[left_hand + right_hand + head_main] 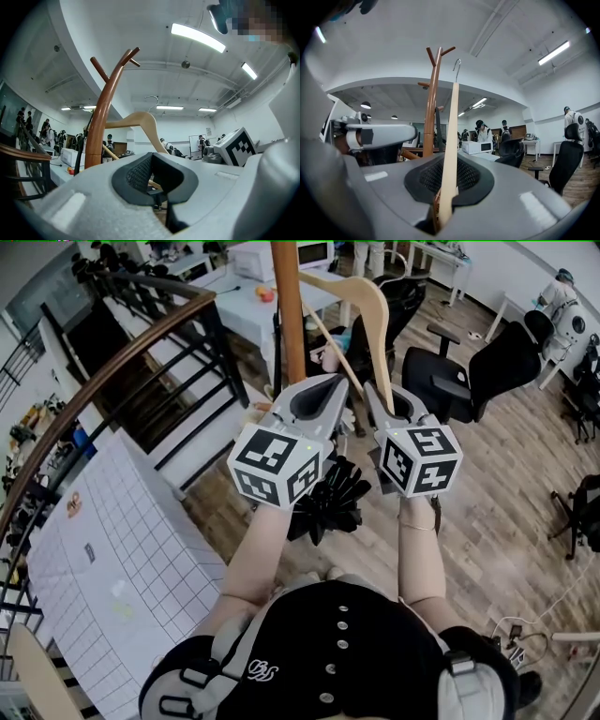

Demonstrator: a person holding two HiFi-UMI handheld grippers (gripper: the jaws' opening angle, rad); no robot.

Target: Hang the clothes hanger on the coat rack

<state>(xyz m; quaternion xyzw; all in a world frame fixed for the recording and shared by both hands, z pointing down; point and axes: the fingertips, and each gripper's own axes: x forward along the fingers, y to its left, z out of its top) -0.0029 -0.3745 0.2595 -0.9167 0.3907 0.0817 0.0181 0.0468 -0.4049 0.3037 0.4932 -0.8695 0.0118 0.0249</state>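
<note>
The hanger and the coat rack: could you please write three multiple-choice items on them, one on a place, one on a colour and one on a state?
1. Where is the hanger?
A. Lying on the floor
B. Up in the air beside the coat rack, its hook on no peg
C. Hooked over a peg

2. What colour is the coat rack's pole?
A. White
B. Black
C. Reddish-brown

3. How is the right hand-held gripper?
A. Shut on the hanger
B. Open and empty
C. Shut on the coat rack's pole

Answers: 1 B, since both gripper views show the metal hook free in the air near the pole; 2 C, since the pole looks like reddish-brown wood in every view; 3 A, since the right gripper view shows the pale wood clamped between its jaws.
</note>
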